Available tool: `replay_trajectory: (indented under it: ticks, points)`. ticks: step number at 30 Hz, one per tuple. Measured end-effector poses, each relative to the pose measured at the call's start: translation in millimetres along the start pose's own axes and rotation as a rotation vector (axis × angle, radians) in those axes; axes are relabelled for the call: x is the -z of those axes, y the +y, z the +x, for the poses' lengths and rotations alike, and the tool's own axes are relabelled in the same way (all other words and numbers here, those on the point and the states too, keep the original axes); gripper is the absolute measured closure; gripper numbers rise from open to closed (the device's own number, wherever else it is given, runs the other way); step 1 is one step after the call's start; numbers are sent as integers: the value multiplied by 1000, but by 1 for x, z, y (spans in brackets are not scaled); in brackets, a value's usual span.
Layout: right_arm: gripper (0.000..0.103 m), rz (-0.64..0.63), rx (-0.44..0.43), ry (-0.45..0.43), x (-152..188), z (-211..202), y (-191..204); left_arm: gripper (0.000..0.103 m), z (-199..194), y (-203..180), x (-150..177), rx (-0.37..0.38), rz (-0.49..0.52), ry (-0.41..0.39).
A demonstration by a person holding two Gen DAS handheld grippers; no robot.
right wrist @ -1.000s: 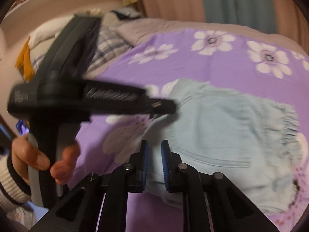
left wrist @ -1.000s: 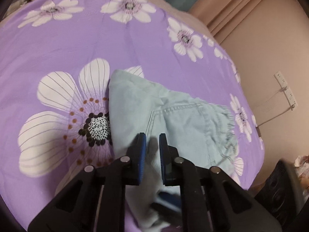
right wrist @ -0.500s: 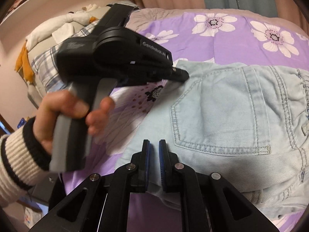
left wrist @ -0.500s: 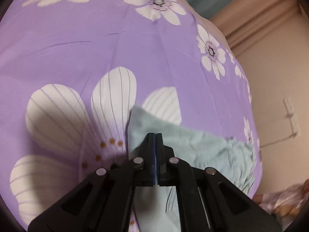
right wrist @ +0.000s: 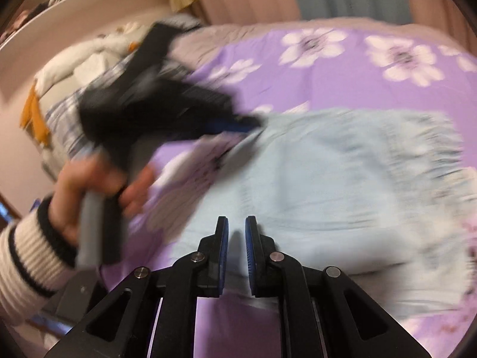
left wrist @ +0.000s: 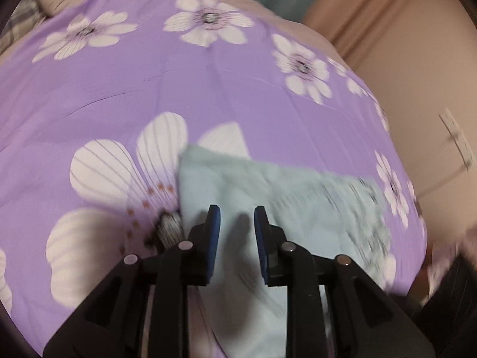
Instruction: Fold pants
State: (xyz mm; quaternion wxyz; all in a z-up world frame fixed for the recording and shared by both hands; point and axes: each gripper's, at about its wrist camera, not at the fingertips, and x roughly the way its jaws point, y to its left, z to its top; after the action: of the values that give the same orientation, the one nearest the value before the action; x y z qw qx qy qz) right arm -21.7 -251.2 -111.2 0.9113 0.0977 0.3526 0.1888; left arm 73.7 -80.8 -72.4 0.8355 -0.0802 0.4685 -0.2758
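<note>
Pants [left wrist: 277,197], pale blue denim, lie folded on the purple flowered bedspread [left wrist: 119,89] of the bed. The left gripper [left wrist: 237,217] hangs over their near corner, fingers [left wrist: 214,223] parted and empty. The right gripper [right wrist: 237,232] hovers at their near edge, fingers narrowly apart, gripping nothing. In the right view a hand [right wrist: 98,188] holds the left gripper's handle; both views are blurred.

Purple floral bedsheet [left wrist: 125,83], plaid bedding [right wrist: 68,113]
</note>
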Motion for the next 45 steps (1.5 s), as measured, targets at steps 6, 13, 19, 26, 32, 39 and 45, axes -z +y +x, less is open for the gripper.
replay_trajectory:
  ticks: [6,13,19,26,32,39,45]
  points:
    - [92,-10,315,-54,-12,-29,-31,80,0,-29,45,0,131,39]
    - [92,-77,403,54,15,-17,-21,78,-5,-37,86,-19,211,49]
    - [92,-61,409,73,14,-21,-20,79,-8,-27,86,24,117,51]
    - [92,-34,379,81,19,-27,-22,78,-19,-23,93,47,82,37]
    - [91,31,318,94,27,-41,-29,76,-32,-11,102,45,32,40]
    - [71,-16,383,83,39,-57,-27,33,-40,13,98,-13,-82,23]
    - [46,49,418,34,24,-69,-43,33,-39,20,91,2,-125,19]
